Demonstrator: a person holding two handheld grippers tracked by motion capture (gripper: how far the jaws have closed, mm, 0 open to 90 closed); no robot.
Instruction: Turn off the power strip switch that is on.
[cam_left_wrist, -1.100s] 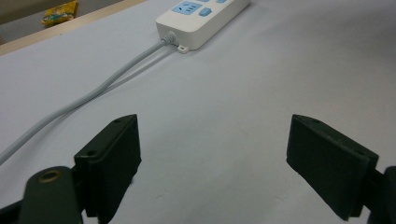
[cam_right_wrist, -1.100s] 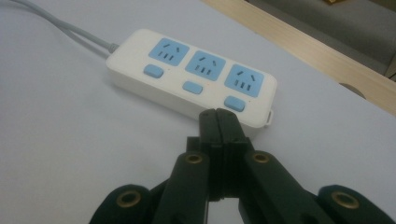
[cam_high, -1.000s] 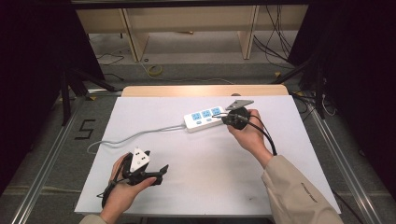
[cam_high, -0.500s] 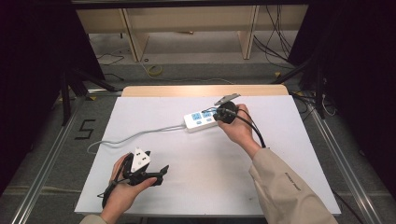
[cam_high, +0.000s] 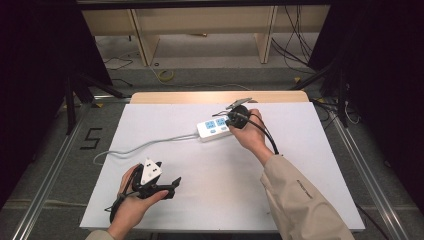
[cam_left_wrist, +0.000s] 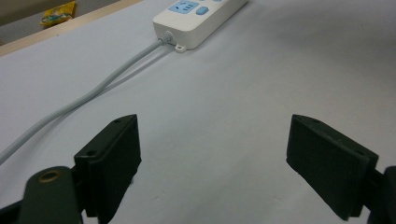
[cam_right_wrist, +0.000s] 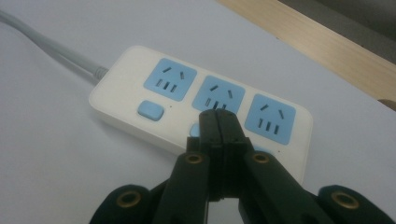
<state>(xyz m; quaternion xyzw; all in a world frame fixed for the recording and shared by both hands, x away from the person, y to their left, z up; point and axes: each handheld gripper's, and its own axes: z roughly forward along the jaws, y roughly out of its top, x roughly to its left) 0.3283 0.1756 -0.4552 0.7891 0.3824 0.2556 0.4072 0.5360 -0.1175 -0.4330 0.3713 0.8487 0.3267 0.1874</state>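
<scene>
Power strip (cam_high: 216, 128) lay near the far middle of the white table (cam_high: 300, 190), a white bar with three blue sockets, each with a blue switch beside it, and its grey cable (cam_high: 145, 146) ran off toward the table's left edge. The right gripper (cam_right_wrist: 218, 122) was over the strip with its jaws pressed together and nothing between them — in the right gripper view the joined tips sat over the middle socket (cam_right_wrist: 218, 97), just above the middle switch, though whether they touched the strip could not be told. The right hand (cam_high: 252, 137) held that gripper from the near side, its black cable looping past the wrist. The left gripper (cam_high: 159, 184) rested low at the near left of the table, held in the left hand (cam_high: 132, 205), well apart from the strip. Its jaws stood wide apart — the left gripper view showed bare white table between them, with the strip's cable end (cam_left_wrist: 164, 38) farther off.
</scene>
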